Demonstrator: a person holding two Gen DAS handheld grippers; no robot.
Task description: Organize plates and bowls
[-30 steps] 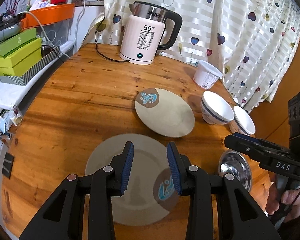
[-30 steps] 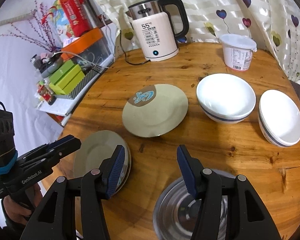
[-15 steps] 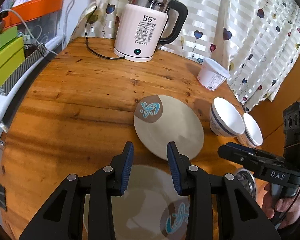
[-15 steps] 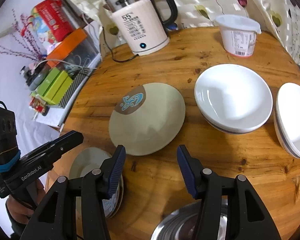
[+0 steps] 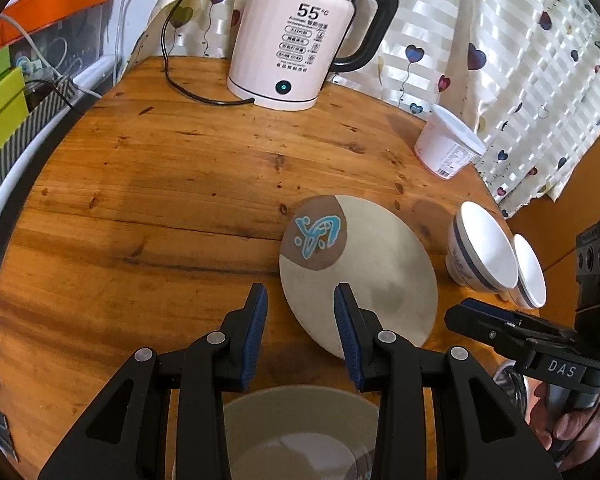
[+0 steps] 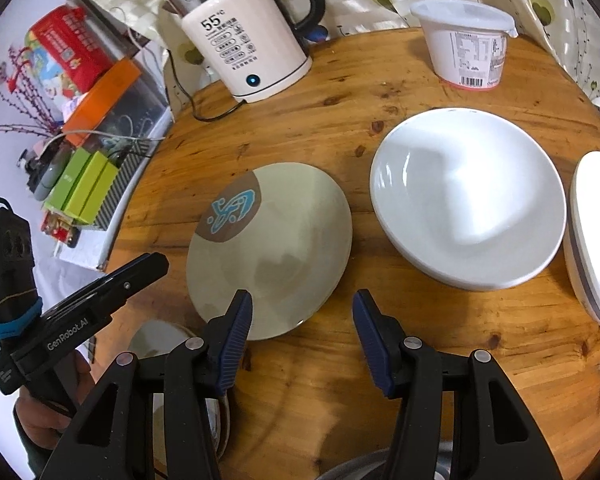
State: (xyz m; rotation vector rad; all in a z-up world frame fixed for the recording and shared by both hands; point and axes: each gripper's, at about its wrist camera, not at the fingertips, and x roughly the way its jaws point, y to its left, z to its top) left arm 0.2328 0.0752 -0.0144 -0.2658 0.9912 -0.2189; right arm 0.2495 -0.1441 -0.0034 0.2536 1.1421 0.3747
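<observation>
A beige plate with a brown and blue mark [image 5: 364,268] lies mid-table, also in the right wrist view [image 6: 272,248]. A second beige plate [image 5: 300,436] lies at the near edge under my left gripper [image 5: 300,332], which is open and empty, its tips at the first plate's near-left rim. My right gripper [image 6: 302,336] is open and empty over the first plate's near-right rim. Two white bowls [image 6: 468,196] [image 6: 596,236] stand to the right. A steel bowl [image 6: 380,464] lies below the right gripper, mostly hidden.
A pink-white electric kettle [image 5: 296,36] with a black cord stands at the back of the round wooden table [image 5: 160,200]. A white lidded tub [image 6: 468,40] stands at the back right. Green boxes and an orange-lidded box [image 6: 100,128] sit off the table's left edge. Curtains hang behind.
Both grippers have moved forward toward the middle plate. The near plate and the steel bowl have slid low in their views. Both grippers stayed open.
</observation>
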